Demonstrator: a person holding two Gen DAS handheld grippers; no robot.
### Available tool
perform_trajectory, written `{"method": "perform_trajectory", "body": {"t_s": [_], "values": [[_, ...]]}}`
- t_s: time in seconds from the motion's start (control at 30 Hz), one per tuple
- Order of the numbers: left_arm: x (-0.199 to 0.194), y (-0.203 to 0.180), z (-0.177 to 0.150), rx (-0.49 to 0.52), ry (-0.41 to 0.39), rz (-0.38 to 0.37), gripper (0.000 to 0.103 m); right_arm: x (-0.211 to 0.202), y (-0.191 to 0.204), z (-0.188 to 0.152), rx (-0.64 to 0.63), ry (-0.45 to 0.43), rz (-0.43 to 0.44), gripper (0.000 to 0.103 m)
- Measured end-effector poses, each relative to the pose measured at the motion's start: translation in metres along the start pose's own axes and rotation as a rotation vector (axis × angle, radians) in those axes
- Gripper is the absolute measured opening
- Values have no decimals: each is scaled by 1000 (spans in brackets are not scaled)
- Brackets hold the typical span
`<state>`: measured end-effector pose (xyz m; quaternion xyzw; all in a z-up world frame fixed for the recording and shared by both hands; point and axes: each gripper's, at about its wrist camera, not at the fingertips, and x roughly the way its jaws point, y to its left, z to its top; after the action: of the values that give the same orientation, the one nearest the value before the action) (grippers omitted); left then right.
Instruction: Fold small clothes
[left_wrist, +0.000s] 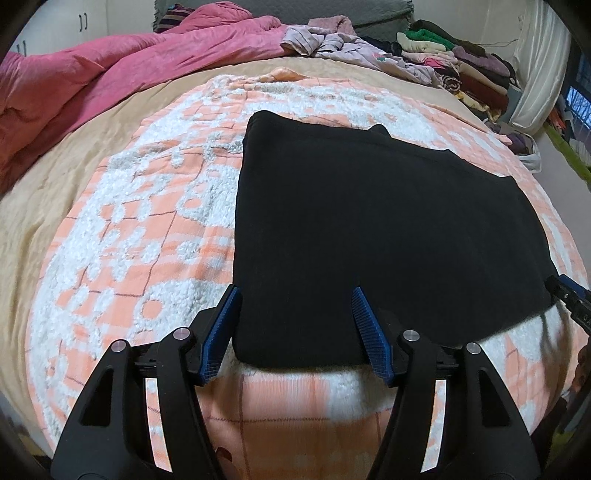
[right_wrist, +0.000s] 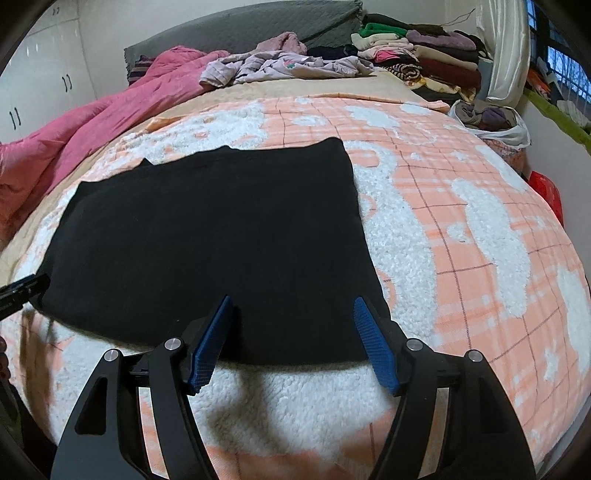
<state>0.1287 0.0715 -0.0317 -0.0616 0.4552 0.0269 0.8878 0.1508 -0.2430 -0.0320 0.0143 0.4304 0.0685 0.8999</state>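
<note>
The black garment (left_wrist: 369, 229) lies flat mid-frame on the bed, already squared into a neat rectangle, so a further fold looks likely. Left tongs (left_wrist: 293, 291) sit released over its near left corner, blue pads apart, nothing pinched. Right tongs (right_wrist: 293, 301) hover at the near right corner, equally released, cloth beneath but not gripped. Both are lined up along the near hem, probably to lift it together and keep the edge straight. Underneath, an orange-and-white fleece blanket (right_wrist: 461, 229). Upper left, a pink quilt (left_wrist: 110, 81); top centre, crumpled clothes (right_wrist: 280, 66); upper right, folded stacks (right_wrist: 424, 48).
</note>
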Motion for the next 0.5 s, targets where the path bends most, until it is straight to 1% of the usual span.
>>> {"method": "perform_trajectory", "body": {"t_s": [0.07, 0.1, 0.13, 0.2, 0.27, 0.33, 0.4, 0.5], "values": [[-3, 0, -1, -1, 1, -2, 54, -5, 1, -1, 8, -8, 13, 72], [-4, 1, -1, -3, 1, -3, 55, -9, 1, -1, 9, -12, 14, 78], [-6, 2, -2, -5, 1, -5, 55, -11, 2, -2, 9, -18, 17, 79], [-8, 3, -2, -8, 1, -9, 59, -18, 5, -4, 1, -31, 20, 79], [-9, 3, -3, -10, 6, -12, 61, -22, 9, -4, -10, -40, 18, 80], [-12, 4, -4, -13, 7, -17, 62, -28, 13, -5, -12, -50, 28, 87], [-14, 5, -5, -13, 7, -18, 68, -32, 16, -6, -17, -61, 29, 88], [-18, 7, -6, -17, 8, -23, 71, -37, 22, -7, -28, -70, 36, 90]]}}
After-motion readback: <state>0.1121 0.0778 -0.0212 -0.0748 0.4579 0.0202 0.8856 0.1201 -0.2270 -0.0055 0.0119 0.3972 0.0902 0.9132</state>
